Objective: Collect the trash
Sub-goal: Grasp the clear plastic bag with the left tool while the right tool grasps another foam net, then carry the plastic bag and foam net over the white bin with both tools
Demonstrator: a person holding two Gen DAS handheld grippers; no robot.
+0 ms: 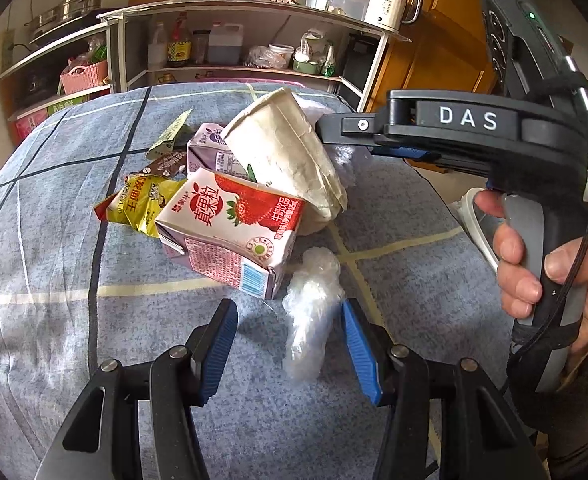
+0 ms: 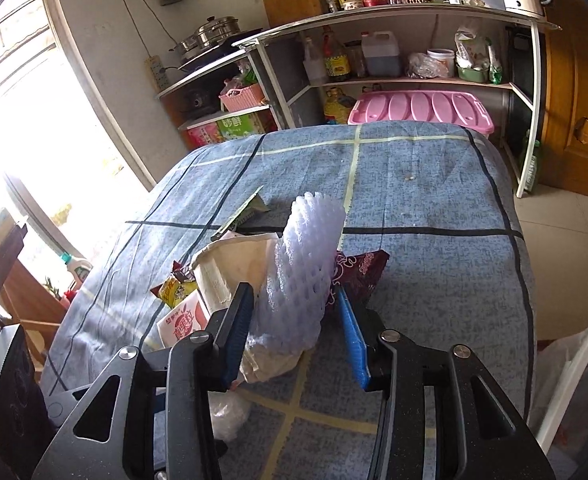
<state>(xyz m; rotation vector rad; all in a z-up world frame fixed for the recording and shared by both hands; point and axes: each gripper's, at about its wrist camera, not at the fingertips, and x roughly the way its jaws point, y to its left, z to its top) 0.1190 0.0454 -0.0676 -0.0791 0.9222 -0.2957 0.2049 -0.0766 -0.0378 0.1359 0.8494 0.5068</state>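
Trash lies on a blue checked cloth [image 1: 54,200]: a strawberry milk carton [image 1: 234,232], a purple carton [image 1: 208,152], a yellow wrapper [image 1: 142,204], a paper cup [image 1: 282,156] and a crumpled clear plastic bag [image 1: 313,308]. My left gripper [image 1: 290,312] is open with the plastic bag between its fingers, against the right one. My right gripper [image 2: 294,300] is open around a white foam fruit net [image 2: 301,272], next to the paper cup [image 2: 230,268] and a dark red wrapper [image 2: 357,272]. The right gripper's fingertip [image 1: 333,128] shows beside the cup in the left wrist view.
A shelf unit [image 2: 393,20] with bottles, pots and a kettle stands behind the table. A pink storage box [image 2: 421,108] sits under it. A green wrapper [image 2: 246,212] lies farther back on the cloth. A white bin rim [image 2: 565,380] shows at the right.
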